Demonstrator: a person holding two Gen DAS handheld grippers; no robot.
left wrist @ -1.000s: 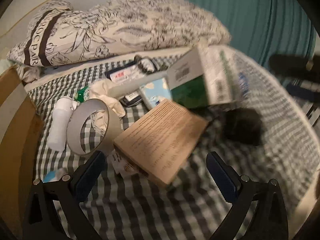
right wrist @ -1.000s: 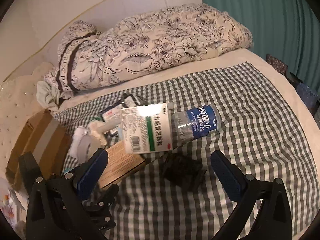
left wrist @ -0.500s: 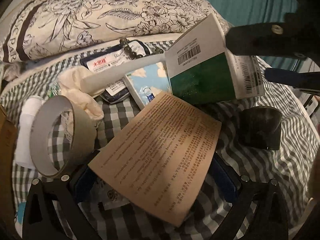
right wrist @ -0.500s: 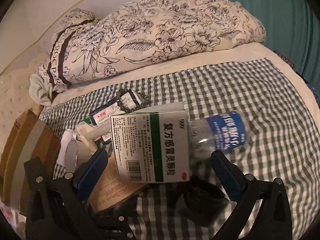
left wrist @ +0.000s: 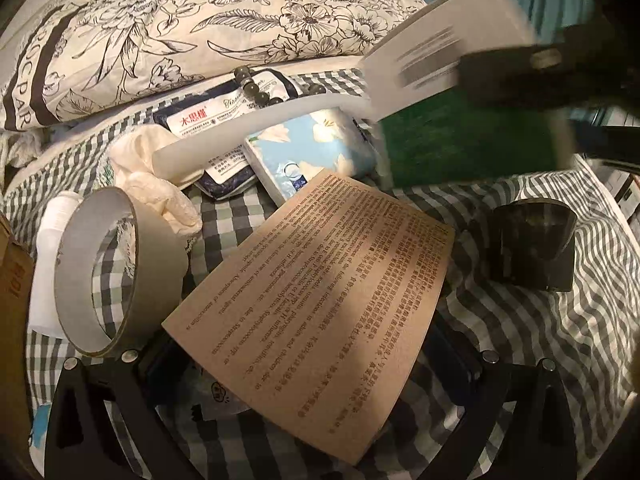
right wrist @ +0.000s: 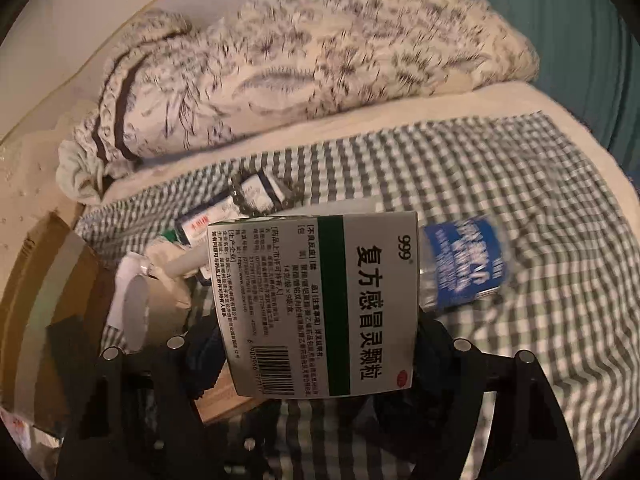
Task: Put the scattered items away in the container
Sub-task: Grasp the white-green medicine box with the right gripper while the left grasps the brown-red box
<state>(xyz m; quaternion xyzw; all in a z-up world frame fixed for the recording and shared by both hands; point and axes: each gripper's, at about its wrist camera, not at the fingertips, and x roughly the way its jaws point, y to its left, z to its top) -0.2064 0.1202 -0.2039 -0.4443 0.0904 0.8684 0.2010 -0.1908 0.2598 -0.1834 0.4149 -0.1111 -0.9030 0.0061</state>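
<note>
My left gripper (left wrist: 308, 364) straddles a flat brown box (left wrist: 320, 300) with printed text; its jaws sit at the box's two sides, and contact is hidden under the box. My right gripper (right wrist: 316, 344) is shut on a white and green medicine box (right wrist: 320, 304) and holds it above the checked bedsheet; the box also shows blurred in the left wrist view (left wrist: 460, 112). A cardboard container (right wrist: 44, 300) stands at the left. A roll of tape (left wrist: 112, 272), a black cup (left wrist: 532, 244) and a plastic bottle (right wrist: 460, 268) lie nearby.
A tissue pack (left wrist: 312, 156), a dark wipes packet with a bead bracelet (left wrist: 224, 112), a white tube (left wrist: 256, 136), a crumpled cloth (left wrist: 160, 188) and a white bottle (left wrist: 48, 264) lie on the bed. A floral pillow (right wrist: 300, 64) lies behind.
Both grippers moved forward. My right gripper closed on the medicine box and lifted it. My left gripper came around the brown box, its jaws narrower.
</note>
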